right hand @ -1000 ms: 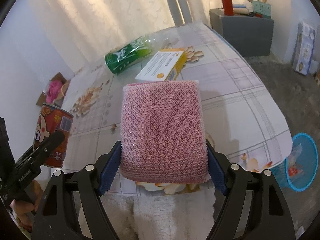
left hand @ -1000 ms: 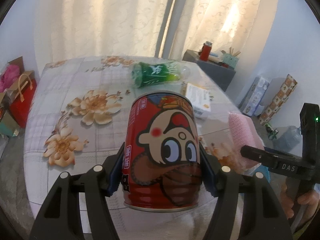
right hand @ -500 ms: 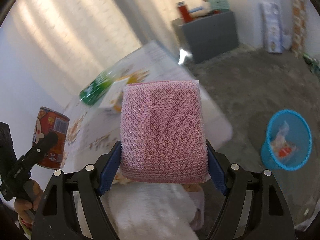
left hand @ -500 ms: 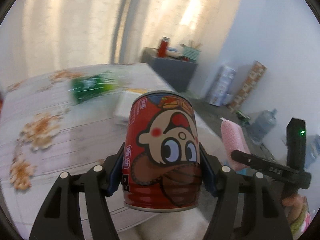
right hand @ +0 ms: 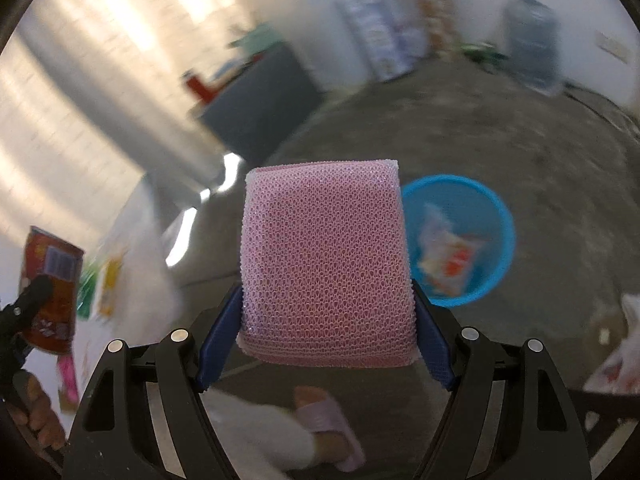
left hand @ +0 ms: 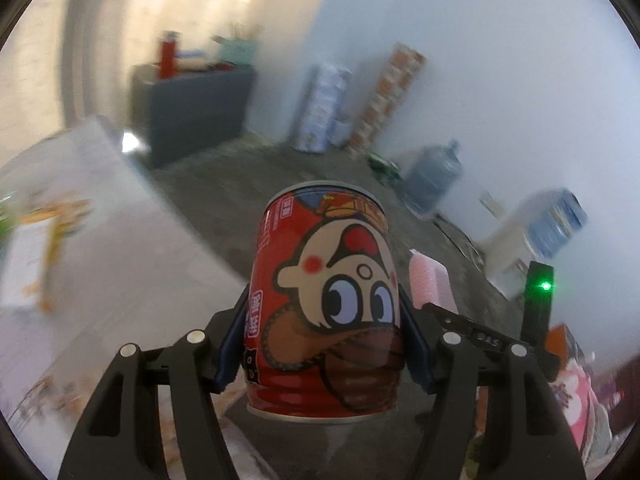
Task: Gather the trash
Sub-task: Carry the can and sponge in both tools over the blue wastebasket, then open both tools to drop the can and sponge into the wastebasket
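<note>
Left gripper [left hand: 324,344]: blue pads pressed on both sides of a red can [left hand: 324,304] printed with a cartoon face. Can upright between the fingers, rim at top, base below the pads, held clear of any surface. Jaws stand as wide as the can.

Right gripper [right hand: 326,320]: blue pads clamped on the left and right edges of a pink mesh sponge [right hand: 326,268]. Sponge fills the gap between the fingers, flat face toward the camera, top edge above the fingertips. Jaws about as wide as the sponge.

In the left wrist view the sponge shows edge-on just right of the can, with the right gripper's black body and a green light beside it. In the right wrist view the can sits at the far left edge, gripped by the left tool, a hand [right hand: 28,412] on the handle below it.

Below the right gripper: a white trouser leg and a foot in a pale slipper [right hand: 328,428] on grey floor [right hand: 520,152].

Just beyond the sponge, to its right, a blue basket [right hand: 496,216] stands on the floor with crumpled wrappers [right hand: 448,256] inside.

Left side of both views: table edge [left hand: 100,240] with a floral cloth, blurred; a box and something green lie on it.

Farther back: grey cabinet [left hand: 192,108] with a red bottle on top, stacked cartons against the wall, a large water jug [left hand: 432,176]. Curtain behind, all motion-blurred.
</note>
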`<state>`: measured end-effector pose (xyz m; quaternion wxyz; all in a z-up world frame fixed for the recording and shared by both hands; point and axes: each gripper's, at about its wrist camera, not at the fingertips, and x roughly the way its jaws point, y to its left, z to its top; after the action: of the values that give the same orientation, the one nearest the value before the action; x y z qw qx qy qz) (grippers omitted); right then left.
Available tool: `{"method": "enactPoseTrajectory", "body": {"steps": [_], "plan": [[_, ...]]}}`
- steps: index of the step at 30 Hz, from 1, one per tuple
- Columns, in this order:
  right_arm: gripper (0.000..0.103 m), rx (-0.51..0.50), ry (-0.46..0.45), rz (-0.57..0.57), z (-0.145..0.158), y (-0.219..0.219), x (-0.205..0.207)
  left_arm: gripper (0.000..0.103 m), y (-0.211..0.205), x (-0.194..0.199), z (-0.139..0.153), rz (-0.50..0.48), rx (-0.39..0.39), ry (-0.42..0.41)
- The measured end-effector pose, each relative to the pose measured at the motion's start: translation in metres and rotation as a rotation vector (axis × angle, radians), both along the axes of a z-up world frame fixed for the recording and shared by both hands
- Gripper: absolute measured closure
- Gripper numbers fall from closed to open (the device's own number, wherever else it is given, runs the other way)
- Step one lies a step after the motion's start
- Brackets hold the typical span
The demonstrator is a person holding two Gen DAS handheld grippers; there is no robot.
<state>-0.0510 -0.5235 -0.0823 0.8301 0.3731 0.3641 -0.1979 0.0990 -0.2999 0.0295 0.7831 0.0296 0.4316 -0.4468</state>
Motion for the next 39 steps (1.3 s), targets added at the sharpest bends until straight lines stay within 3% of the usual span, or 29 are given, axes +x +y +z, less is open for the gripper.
{"method": "enactPoseTrajectory", "body": {"steps": [6,13,17,21,23,24,26,32,39], "plan": [[0.029,0.085,0.061,-0.137,-0.049,-0.05,-0.026,0.039,-0.097,0.005,-0.047,-0.119,0.073,0.129],[0.029,0.217,0.097,-0.186,-0.105,-0.083,-0.026,0.039,-0.204,0.012,-0.137,-0.199,0.244,0.231],[0.029,0.278,0.122,-0.193,-0.133,-0.097,-0.019,0.039,-0.241,0.019,-0.177,-0.205,0.311,0.286],[0.028,0.289,0.125,-0.215,-0.147,-0.11,-0.013,0.039,-0.274,0.028,-0.203,-0.212,0.326,0.288],[0.026,0.281,0.119,-0.218,-0.154,-0.116,-0.006,0.032,-0.283,0.035,-0.215,-0.208,0.329,0.291],[0.025,0.275,0.124,-0.218,-0.16,-0.118,-0.002,0.02,-0.283,0.042,-0.221,-0.198,0.33,0.287],[0.024,0.263,0.146,-0.21,-0.177,-0.124,0.007,0.018,-0.281,0.052,-0.233,-0.146,0.33,0.266],[0.024,0.259,0.223,-0.223,-0.207,-0.124,0.009,0.018,-0.261,0.067,-0.237,-0.069,0.3,0.324],[0.024,0.252,0.22,-0.262,-0.2,-0.118,-0.011,0.018,-0.235,0.059,-0.191,-0.066,0.216,0.241]]}}
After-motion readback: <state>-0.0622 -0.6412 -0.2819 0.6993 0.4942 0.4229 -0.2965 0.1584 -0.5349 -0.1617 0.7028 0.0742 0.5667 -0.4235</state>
